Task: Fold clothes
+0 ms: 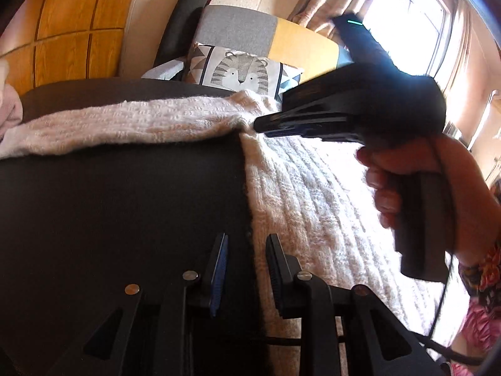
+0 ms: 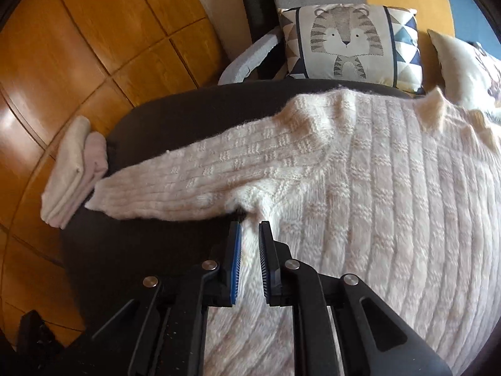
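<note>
A cream cable-knit sweater (image 1: 313,203) (image 2: 391,188) lies flat on a dark round table (image 1: 125,203) (image 2: 141,119), one sleeve (image 2: 188,181) (image 1: 125,122) stretched out to the left. My right gripper (image 2: 250,224) (image 1: 260,123) is at the armpit, where the sleeve meets the body. Its jaws are nearly together, with a pinch of knit between the pads. A hand (image 1: 463,188) holds its grip. My left gripper (image 1: 247,238) hovers nearer along the sweater's side edge. Its jaws stand apart, and the edge shows in the gap below them.
Folded pale clothes (image 2: 75,169) (image 1: 9,106) sit at the table's left rim. A tiger-print cushion (image 2: 344,40) (image 1: 241,72) leans on a grey chair beyond the far edge, with a white cushion (image 2: 463,69) beside it. Wooden floor (image 2: 78,47) surrounds the table.
</note>
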Tool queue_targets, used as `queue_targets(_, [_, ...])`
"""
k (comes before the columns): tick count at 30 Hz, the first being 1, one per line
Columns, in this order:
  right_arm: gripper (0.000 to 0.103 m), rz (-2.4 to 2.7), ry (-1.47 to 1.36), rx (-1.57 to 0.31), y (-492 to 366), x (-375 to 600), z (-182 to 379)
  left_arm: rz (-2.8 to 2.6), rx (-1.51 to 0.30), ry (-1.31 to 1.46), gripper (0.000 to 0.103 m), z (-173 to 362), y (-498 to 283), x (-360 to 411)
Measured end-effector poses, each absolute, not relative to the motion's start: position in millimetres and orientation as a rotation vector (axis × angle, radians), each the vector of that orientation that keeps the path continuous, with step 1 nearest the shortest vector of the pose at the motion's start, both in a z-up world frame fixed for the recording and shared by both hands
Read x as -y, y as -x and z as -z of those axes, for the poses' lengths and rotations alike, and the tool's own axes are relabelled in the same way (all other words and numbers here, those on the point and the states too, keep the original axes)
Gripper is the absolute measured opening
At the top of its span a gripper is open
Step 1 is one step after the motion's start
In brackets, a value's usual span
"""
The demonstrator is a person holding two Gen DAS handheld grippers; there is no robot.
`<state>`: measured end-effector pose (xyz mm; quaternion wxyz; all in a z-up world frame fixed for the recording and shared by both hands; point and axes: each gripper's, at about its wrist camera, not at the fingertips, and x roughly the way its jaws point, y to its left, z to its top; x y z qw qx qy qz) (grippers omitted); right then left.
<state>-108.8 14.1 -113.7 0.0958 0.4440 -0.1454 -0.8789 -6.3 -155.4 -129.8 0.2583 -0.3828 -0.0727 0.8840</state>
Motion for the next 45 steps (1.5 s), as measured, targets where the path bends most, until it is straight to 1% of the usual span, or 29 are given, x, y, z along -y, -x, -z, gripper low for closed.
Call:
queue_targets(4, [0.013,2.617,-1.343,0.419,68.2,-16.7,113.0,-2.395,0.325,1.023,0.025,132.5,4.0,165.4])
queue_targets(8, [0.013,2.638,-1.391,0.369,37.7,-12.0,123.0,-2.419,0.301,1.017,0.025,130.9,0.0,163.5])
queue_targets(12, [0.013,2.674,-1.341,0.447,-0.1,-20.1,119.3,-2.422,0.302,1.016,0.025,129.7,-1.9,164.5])
queue_targets(16, [0.013,2.798,-1.364,0.405,-52.6,-45.8,110.4,-2.416,0.366,0.992,0.025,130.3,1.4,172.2])
queue_targets(19, [0.014,2.921,-1.424,0.397,-95.1,-74.7,109.5,-2.432,0.364,0.995,0.026,130.6,0.8,173.4])
queue_targets(21, [0.020,2.987,-1.471,0.469,-122.7,-99.4,113.1,-2.417,0.368,1.009,0.026,131.9,1.0,172.3])
queue_targets(25, [0.020,3.014,-1.575,0.752,-165.5,-143.8,133.1,-2.413,0.336,1.006,0.026,130.5,-5.5,166.8])
queue_targets(26, [0.020,3.007,-1.549,0.819,-173.1,-150.2,136.6,-2.411,0.325,1.006,0.026,129.4,-8.1,164.3])
queue_targets(28, [0.020,2.990,-1.494,0.893,-179.5,-155.9,138.4,-2.411,0.299,0.997,0.026,126.7,-13.0,159.6])
queue_targets(31, [0.020,2.984,-1.502,0.877,-175.6,-156.0,138.5,-2.419,0.257,0.976,0.026,121.5,-19.8,153.2])
queue_targets(34, [0.024,2.987,-1.493,0.866,-172.3,-154.2,137.0,-2.430,0.222,0.946,0.027,115.0,-28.0,149.0])
queue_targets(37, [0.024,2.974,-1.408,0.933,-181.4,-152.7,133.6,-2.426,0.179,0.917,0.027,110.8,-36.0,142.6])
queue_targets(40, [0.024,2.978,-1.414,0.931,-188.0,-152.7,134.4,-2.412,0.107,0.925,0.027,113.7,-40.8,131.6])
queue_targets(45, [0.024,2.971,-1.348,1.001,-198.3,-157.5,142.2,-2.410,0.006,0.903,0.028,121.0,-47.2,123.0])
